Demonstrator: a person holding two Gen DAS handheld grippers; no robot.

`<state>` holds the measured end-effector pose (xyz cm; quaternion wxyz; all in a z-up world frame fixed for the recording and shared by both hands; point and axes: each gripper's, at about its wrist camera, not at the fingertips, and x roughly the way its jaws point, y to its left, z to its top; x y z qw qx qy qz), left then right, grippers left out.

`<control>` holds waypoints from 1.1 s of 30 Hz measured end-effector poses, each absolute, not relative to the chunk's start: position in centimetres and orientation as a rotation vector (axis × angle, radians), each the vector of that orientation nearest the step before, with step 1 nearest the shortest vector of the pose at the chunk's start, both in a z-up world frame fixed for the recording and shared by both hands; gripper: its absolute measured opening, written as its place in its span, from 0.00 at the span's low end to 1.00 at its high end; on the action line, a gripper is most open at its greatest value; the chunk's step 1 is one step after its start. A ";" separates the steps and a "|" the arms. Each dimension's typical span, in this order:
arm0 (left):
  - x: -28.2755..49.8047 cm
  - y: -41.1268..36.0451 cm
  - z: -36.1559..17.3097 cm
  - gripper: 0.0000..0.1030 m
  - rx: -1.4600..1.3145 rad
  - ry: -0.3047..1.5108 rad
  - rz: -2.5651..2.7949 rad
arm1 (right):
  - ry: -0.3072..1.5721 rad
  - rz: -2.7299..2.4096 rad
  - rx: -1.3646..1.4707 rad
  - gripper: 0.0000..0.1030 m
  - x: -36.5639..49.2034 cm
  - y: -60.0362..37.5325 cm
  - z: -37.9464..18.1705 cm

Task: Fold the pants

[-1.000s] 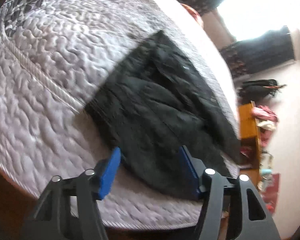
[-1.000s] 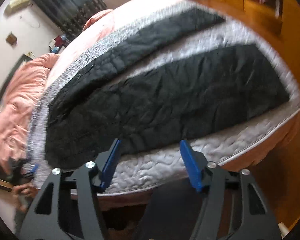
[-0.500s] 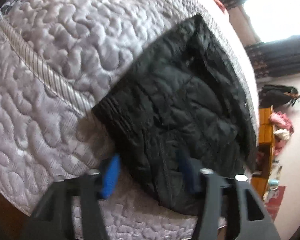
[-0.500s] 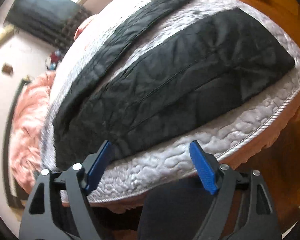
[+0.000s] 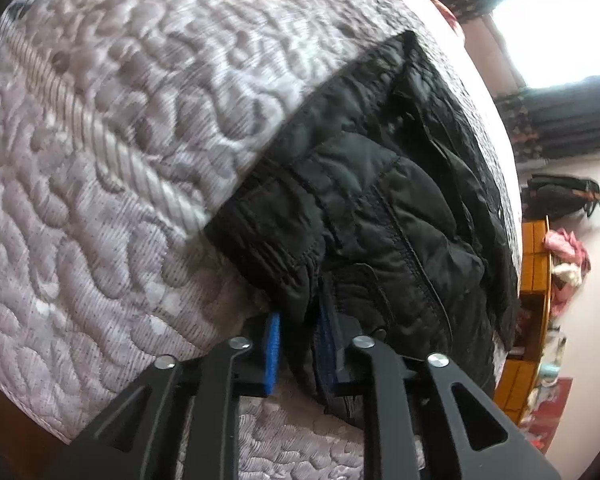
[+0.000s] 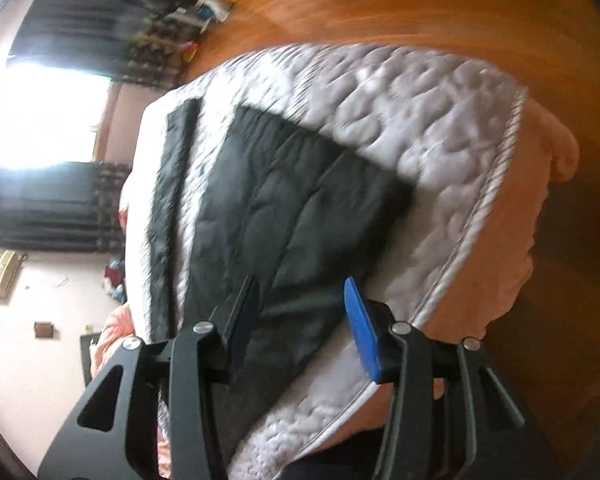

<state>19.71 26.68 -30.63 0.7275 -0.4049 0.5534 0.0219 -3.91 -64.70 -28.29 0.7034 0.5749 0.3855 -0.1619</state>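
Note:
Black quilted pants (image 5: 372, 216) lie on a grey quilted bedspread (image 5: 112, 160). My left gripper (image 5: 300, 344) is shut on the waistband corner of the pants, with dark fabric pinched between its blue pads (image 5: 274, 356). In the right wrist view the two pant legs (image 6: 284, 200) stretch away across the bed. My right gripper (image 6: 300, 320) is open, with its jaws wide apart, just over the near edge of one pant leg. Its blue right pad (image 6: 360, 328) is over the bedspread (image 6: 440, 152).
The bed edge with pink bedding (image 6: 500, 248) drops to a wooden floor (image 6: 420, 4). Orange wooden furniture (image 5: 534, 256) with clutter stands past the bed. A bright window with dark curtains (image 6: 48, 196) is behind the bed.
My left gripper moved in and closed on the waistband corner. My right gripper swung round and came closer to the pant leg, and it stays open.

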 end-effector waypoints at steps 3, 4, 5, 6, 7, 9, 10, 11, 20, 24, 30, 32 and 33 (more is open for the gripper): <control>19.5 26.7 -31.1 0.26 -0.927 1.217 0.074 | 0.863 -0.431 1.284 0.57 -4.2 -66.1 -29.5; 19.5 26.6 -31.0 0.31 -0.928 1.213 0.076 | 0.862 -0.442 1.287 0.58 -4.2 -66.3 -29.9; 19.4 26.5 -31.0 0.32 -0.926 1.211 0.077 | 0.871 -0.442 1.286 0.58 -3.9 -66.5 -30.3; 19.4 26.3 -30.8 0.32 -0.911 1.213 0.087 | 0.875 -0.443 1.284 0.59 -3.9 -66.8 -30.7; 19.5 26.0 -30.6 0.30 -0.896 1.215 0.097 | 0.876 -0.443 1.284 0.59 -3.8 -66.9 -31.1; 19.5 25.7 -30.2 0.18 -0.884 1.211 0.117 | 0.867 -0.429 1.280 0.43 -3.5 -66.8 -31.2; 19.4 25.8 -30.0 0.12 -0.892 1.208 0.124 | 0.850 -0.403 1.278 0.37 -3.2 -66.9 -31.2; 19.2 25.9 -29.8 0.09 -0.902 1.207 0.132 | 0.845 -0.401 1.275 0.28 -2.9 -66.9 -31.1; 17.4 27.6 -27.0 0.08 -0.973 1.162 0.180 | 0.828 -0.322 1.225 0.10 -2.2 -65.9 -28.6; 15.1 29.8 -26.5 0.08 -1.001 1.158 0.209 | 0.877 -0.293 1.202 0.10 -2.9 -64.1 -27.7; 13.6 32.2 -27.3 0.09 -0.986 1.186 0.242 | 0.981 -0.272 1.138 0.10 -2.4 -61.8 -29.2; 13.7 32.4 -28.1 0.11 -0.972 1.204 0.239 | 1.032 -0.289 1.070 0.18 -1.8 -61.1 -29.9; 13.7 32.5 -28.5 0.13 -0.977 1.211 0.235 | 1.050 -0.302 1.042 0.24 -1.6 -61.0 -30.1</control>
